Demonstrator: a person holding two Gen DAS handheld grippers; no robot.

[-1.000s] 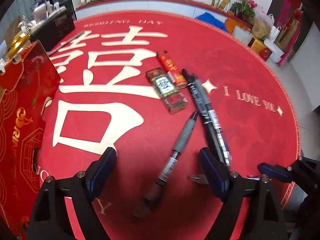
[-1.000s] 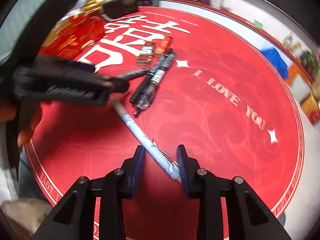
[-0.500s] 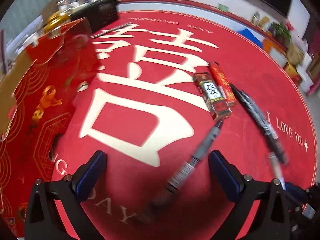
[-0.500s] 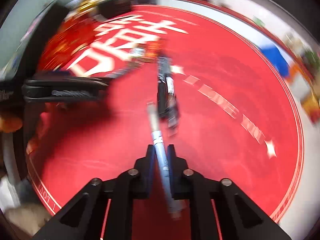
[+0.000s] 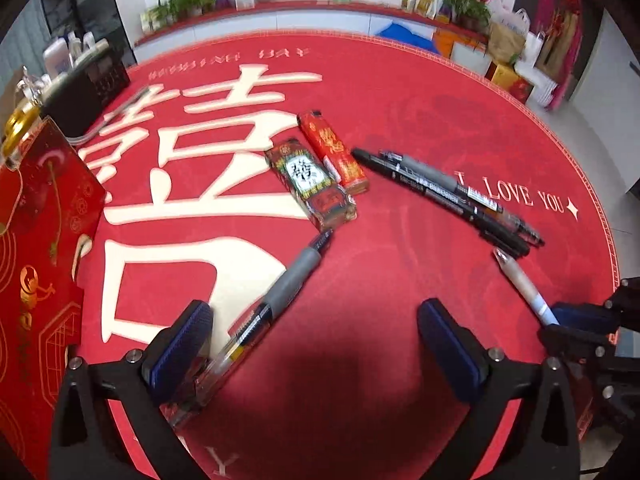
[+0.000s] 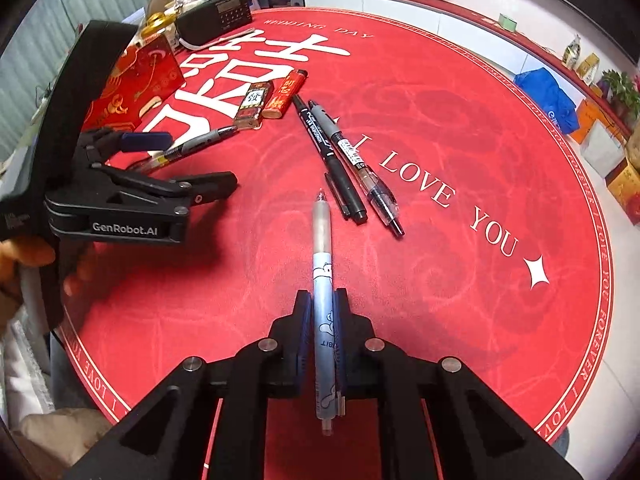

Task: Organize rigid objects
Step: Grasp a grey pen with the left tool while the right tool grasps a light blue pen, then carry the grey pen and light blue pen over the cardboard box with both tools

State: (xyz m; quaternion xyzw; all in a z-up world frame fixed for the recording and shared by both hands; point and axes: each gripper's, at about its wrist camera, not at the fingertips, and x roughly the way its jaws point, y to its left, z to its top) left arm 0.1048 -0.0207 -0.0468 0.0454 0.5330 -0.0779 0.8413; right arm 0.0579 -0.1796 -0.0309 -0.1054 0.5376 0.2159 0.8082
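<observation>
Right wrist: blue pen (image 6: 323,296) between claw (image 6: 322,312) pads.

Blue pen (image 6: 323,300) points at two black pens (image 6: 340,160) (side by side); grey pen (image 5: 280,292) near two lighters (image 5: 320,176).

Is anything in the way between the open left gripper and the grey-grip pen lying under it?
Nothing visible. The left gripper is wide open, and the grey-grip pen lies bare on the red mat, its rear end by the left-hand jaw. The two lighters lie beyond its tip.

red mat (image 6: 460,300), pale-blue cartoon-printed pen (image 6: 323,300)
</observation>
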